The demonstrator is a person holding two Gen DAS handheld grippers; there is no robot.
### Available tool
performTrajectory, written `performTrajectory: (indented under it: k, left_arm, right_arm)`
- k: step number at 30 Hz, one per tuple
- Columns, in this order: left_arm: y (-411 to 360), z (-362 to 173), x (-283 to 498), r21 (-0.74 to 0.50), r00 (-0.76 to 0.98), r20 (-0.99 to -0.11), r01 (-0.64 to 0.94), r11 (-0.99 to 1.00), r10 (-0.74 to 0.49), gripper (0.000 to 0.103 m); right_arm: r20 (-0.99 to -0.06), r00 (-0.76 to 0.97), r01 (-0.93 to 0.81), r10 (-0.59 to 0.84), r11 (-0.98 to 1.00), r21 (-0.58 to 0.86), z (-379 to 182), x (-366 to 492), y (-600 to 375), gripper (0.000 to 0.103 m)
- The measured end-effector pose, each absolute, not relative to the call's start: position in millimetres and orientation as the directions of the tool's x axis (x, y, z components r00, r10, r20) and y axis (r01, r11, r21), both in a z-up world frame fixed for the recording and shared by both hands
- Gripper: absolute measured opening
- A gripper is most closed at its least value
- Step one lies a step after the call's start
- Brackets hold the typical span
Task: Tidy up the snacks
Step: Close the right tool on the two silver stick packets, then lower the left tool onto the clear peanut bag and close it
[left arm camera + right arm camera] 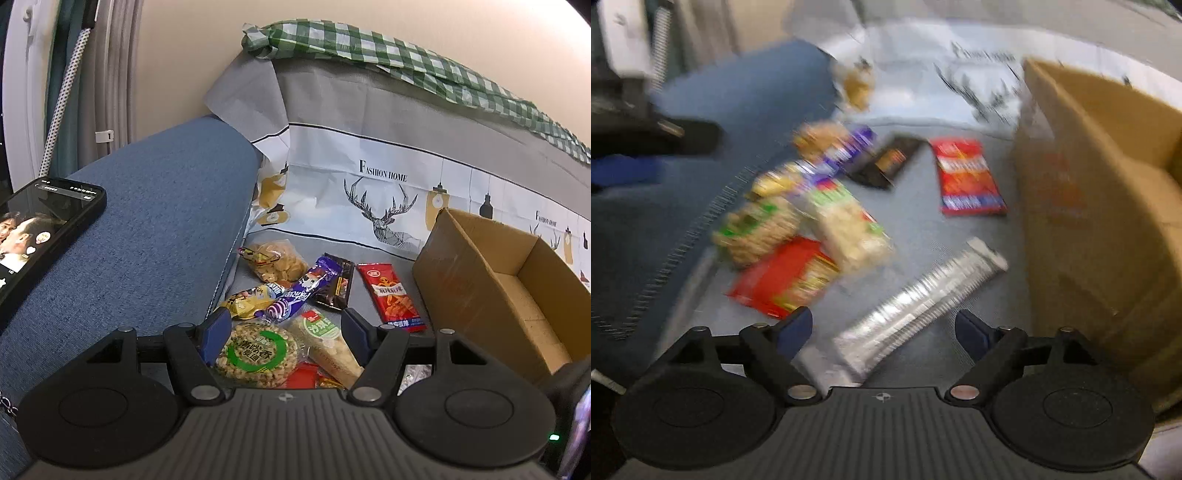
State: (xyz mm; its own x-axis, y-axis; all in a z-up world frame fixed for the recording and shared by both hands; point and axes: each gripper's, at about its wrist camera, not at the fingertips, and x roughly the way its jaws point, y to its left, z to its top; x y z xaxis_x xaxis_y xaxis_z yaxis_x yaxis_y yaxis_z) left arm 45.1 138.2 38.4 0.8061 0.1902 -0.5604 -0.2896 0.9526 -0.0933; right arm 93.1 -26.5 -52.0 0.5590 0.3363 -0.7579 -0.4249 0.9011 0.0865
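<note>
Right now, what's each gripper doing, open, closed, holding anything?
Left gripper: open, holding nothing, above the round rice cracker.
Right gripper: open, holding nothing, over the silver packet.

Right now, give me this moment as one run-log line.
left gripper: open, over round peanut cake | right gripper: open, over silver packet, view blurred | cardboard box: no snacks visible inside | snacks loose on sofa

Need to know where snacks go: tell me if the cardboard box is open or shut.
Open. The cardboard box has no lid over its top, and its bare inner floor shows in the left wrist view.
</note>
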Motion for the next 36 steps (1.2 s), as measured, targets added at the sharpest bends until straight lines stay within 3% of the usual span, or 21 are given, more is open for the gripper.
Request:
performTrajectory:
  k: [3, 4, 5, 8, 11, 21, 26, 31, 34, 36]
  left_arm:
    - [139.5, 37.1, 46.7, -0.089, 0.800, -0.568, -0.292, 0.952, 0.192, 0.071]
    - [140.0, 36.6, 46.7, -0.091, 0.799, -0.569, -0.293, 0.952, 0.192, 0.071]
    - [141.1, 36.4, 46.8, -0.094, 0.799, -0.570, -0.295, 0.951, 0.191, 0.071]
    - [142.3, 36.1, 46.7, -0.100, 0.799, -0.571, -0.297, 0.950, 0.189, 0.071]
    - [139.8, 36.6, 46.7, -0.091, 0.799, -0.571, -0.289, 0.953, 0.188, 0.071]
    - [140.7, 37.7, 44.1, -0.092, 0.803, -0.562, -0.296, 0.951, 0.196, 0.071]
    - [137.5, 34.5, 50.1, -0.059, 0.780, -0.592, -0.296, 0.953, 0.205, 0.053]
    - [136.0, 18.7, 76.9, 0.019, 0.688, -0.684, -0.317, 0.948, 0.243, 0.058]
    - [138.3, 6.1, 92.6, 0.065, 0.640, -0.717, -0.334, 0.940, 0.277, 0.063]
    - [135.9, -3.5, 105.9, 0.119, 0.603, -0.738, -0.327, 0.938, 0.304, 0.065]
  right_arm:
    - [-0.769, 0.568, -0.411, 0.293, 0.911, 0.043, -63.0, 95.7, -22.4, 0.084]
    - [-0.769, 0.573, -0.424, 0.283, 0.905, 0.017, -63.7, 94.1, -19.8, 0.078]
    - [-0.757, 0.580, -0.447, 0.303, 0.895, 0.016, -61.6, 91.3, -22.0, 0.062]
    - [-0.753, 0.586, -0.459, 0.300, 0.889, -0.003, -58.0, 89.9, -23.4, 0.032]
    - [-0.760, 0.574, -0.478, 0.304, 0.878, -0.009, -54.5, 88.5, -26.0, 0.024]
    - [-0.782, 0.533, -0.526, 0.324, 0.851, -0.006, -27.8, 66.2, -39.3, 0.020]
    - [-0.774, 0.513, -0.608, 0.371, 0.793, -0.023, -13.7, 39.7, -54.5, 0.020]
    - [-0.782, 0.510, -0.599, 0.359, 0.801, -0.023, -33.9, 44.5, -55.3, 0.021]
    - [-0.805, 0.468, -0.587, 0.364, 0.809, 0.025, -47.4, 54.2, -56.1, 0.027]
    - [-0.796, 0.477, -0.592, 0.374, 0.806, 0.024, -48.2, 57.5, -54.2, 0.037]
